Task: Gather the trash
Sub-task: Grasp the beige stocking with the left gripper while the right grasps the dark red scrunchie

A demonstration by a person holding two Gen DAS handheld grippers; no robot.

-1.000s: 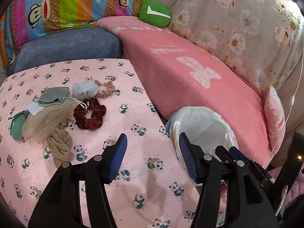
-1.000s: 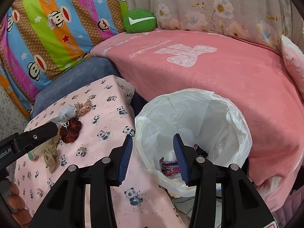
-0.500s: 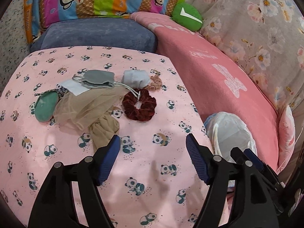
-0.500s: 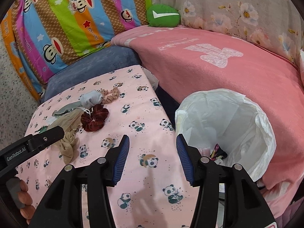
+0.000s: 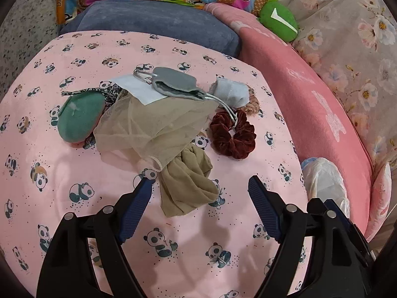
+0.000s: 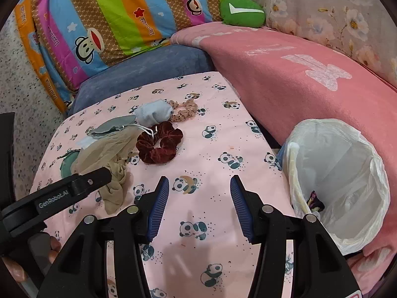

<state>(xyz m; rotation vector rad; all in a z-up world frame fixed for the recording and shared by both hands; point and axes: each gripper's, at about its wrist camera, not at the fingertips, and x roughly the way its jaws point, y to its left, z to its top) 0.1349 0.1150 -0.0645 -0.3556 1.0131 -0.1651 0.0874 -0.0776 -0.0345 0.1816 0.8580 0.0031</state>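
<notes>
I'm opening my empty left gripper [image 5: 199, 193] wide just before the stocking [image 5: 186, 186]; it's limp and light, so I'm aiming for its bunched end.

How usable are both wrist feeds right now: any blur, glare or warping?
Left wrist view: sharp, soft even light, faint shadows under the left hand-held gripper; pink panda sheet bulges from fisheye. Right wrist view: equally sharp, no glare, even on the white bin liner; dark corners.
</notes>
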